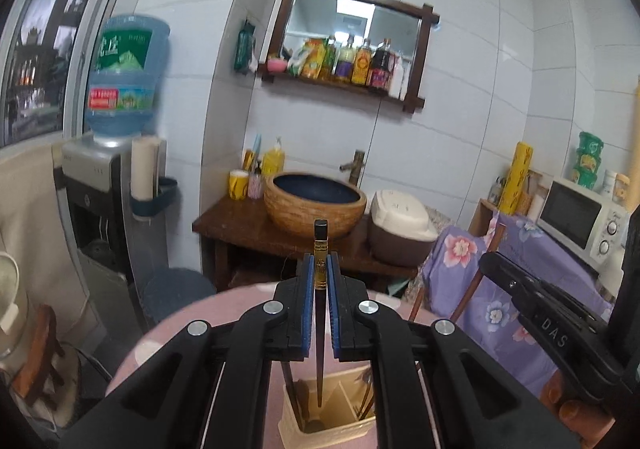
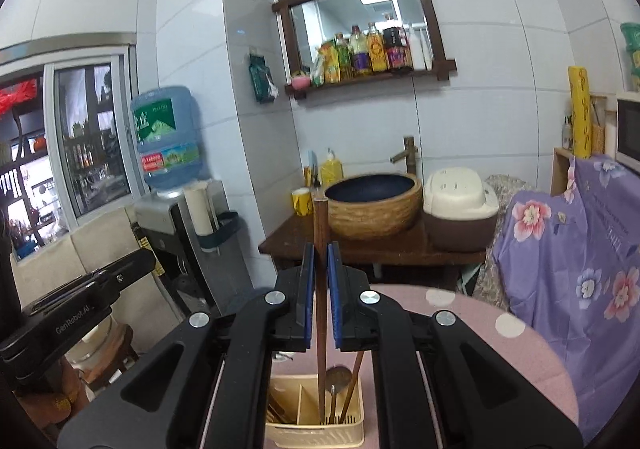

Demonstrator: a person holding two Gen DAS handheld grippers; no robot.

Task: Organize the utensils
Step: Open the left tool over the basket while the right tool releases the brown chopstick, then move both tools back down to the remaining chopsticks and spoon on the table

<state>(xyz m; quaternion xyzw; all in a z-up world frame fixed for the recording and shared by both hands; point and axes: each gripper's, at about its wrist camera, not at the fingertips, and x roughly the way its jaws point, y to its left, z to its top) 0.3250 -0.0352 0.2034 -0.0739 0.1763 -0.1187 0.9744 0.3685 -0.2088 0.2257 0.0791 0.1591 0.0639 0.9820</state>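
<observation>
Each claw is clenched on one chopstick: left gripper (image 1: 319,269) holds the dark chopstick (image 1: 320,249), right gripper (image 2: 321,265) the brown chopstick (image 2: 320,225), tips hanging over the utensil caddy (image 2: 316,429) below. Next, I'd judge, lower them straight into a compartment.

Both my wrist cameras looked forward along my fingers, slightly downward, close above the desk (image 1: 248,305), sharing the basin (image 1: 315,205) wall.

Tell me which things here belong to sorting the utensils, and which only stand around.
Belong to the job:
- dark chopstick with gold band, in the left claw
- plain brown wooden chopstick, in the right claw
- cream plastic utensil holder
- metal spoon

Only standing around:
- woven basin
- blue water bottle
- white microwave
</observation>
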